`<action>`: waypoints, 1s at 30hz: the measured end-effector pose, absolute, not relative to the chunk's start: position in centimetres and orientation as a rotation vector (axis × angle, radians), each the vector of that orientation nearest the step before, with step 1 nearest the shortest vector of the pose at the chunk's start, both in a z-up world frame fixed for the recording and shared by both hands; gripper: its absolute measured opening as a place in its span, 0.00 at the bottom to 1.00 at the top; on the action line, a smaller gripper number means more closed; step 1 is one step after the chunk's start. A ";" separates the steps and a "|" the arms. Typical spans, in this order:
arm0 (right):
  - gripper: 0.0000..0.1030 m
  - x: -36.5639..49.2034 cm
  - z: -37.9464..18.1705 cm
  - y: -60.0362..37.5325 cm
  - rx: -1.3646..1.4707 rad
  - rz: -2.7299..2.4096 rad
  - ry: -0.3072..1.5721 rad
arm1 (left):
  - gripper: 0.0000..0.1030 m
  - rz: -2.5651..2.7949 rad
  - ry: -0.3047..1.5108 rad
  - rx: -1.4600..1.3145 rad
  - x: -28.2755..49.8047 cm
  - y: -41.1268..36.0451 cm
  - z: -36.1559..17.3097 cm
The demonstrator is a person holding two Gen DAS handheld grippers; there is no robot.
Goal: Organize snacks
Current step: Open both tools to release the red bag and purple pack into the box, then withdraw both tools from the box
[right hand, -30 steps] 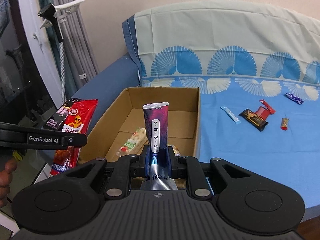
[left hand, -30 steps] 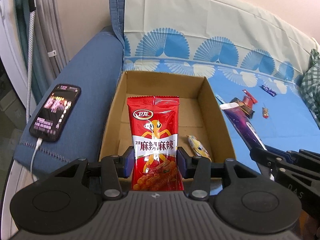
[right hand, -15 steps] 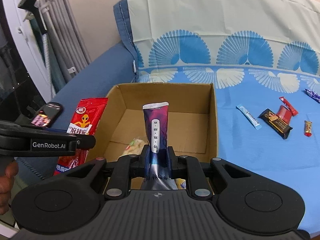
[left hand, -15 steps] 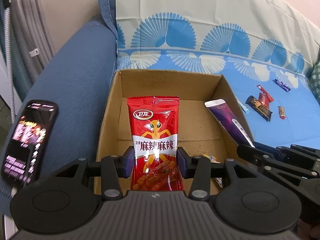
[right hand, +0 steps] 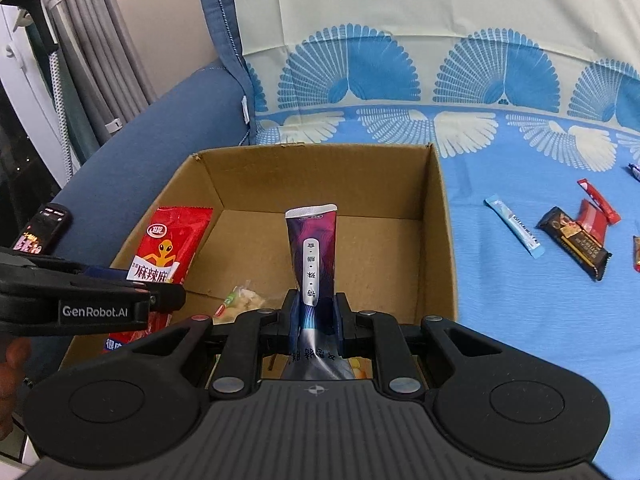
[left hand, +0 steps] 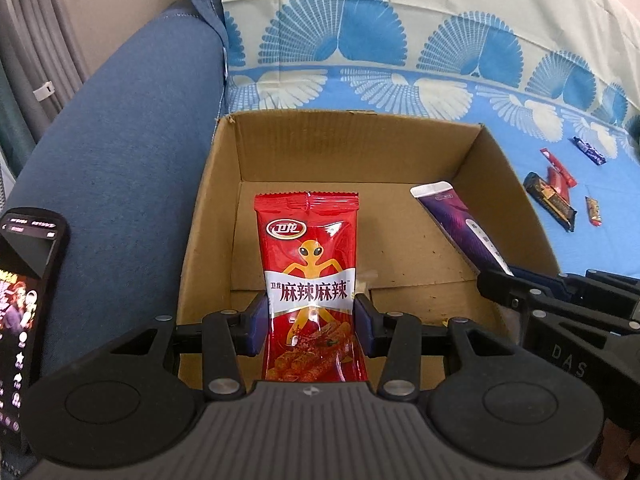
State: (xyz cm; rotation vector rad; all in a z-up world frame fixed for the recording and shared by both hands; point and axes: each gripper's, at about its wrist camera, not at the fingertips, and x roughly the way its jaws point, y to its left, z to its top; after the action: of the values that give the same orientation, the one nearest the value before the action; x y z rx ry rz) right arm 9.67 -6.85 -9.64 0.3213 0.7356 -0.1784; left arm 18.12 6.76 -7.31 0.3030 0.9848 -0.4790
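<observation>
Partway done. Left gripper (left hand: 311,318) clamped on red packet (left hand: 310,272), right gripper (right hand: 316,316) on purple tube (right hand: 313,256), both over box (right hand: 444,248). Several snacks (right hand: 574,242) left on bed, right.

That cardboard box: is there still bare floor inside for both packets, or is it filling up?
Plenty of room. The cardboard box has bare floor along its back wall and right side. It is crowded only at the near edge, where a pale wrapped snack lies by the left claw holding the red packet and the right claw holding the purple packet.
</observation>
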 end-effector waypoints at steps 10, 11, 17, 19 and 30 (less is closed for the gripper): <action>0.79 9.5 -7.9 -7.8 0.376 -0.193 0.711 | 1.00 -0.415 0.898 0.218 16.3 9.5 -4.8; 0.81 8.6 -7.7 -7.6 0.366 -0.190 0.717 | 1.00 -0.407 0.911 0.219 15.4 9.9 -4.8; 0.85 1.5 -6.2 -4.6 0.312 -0.176 0.754 | 1.00 -0.349 0.956 0.230 8.8 12.5 -4.2; 0.88 -0.9 -5.2 -3.3 0.292 -0.173 0.746 | 1.00 -0.335 0.967 0.216 6.5 13.6 -3.7; 0.92 -10.4 -0.8 1.3 0.222 -0.117 0.629 | 1.00 -0.335 0.880 0.188 -3.6 15.9 0.5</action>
State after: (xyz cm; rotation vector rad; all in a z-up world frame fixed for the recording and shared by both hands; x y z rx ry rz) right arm -10.36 1.33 -0.79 0.2224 0.6292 -0.1170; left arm -3.63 15.91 0.49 0.1882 0.8800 -0.3351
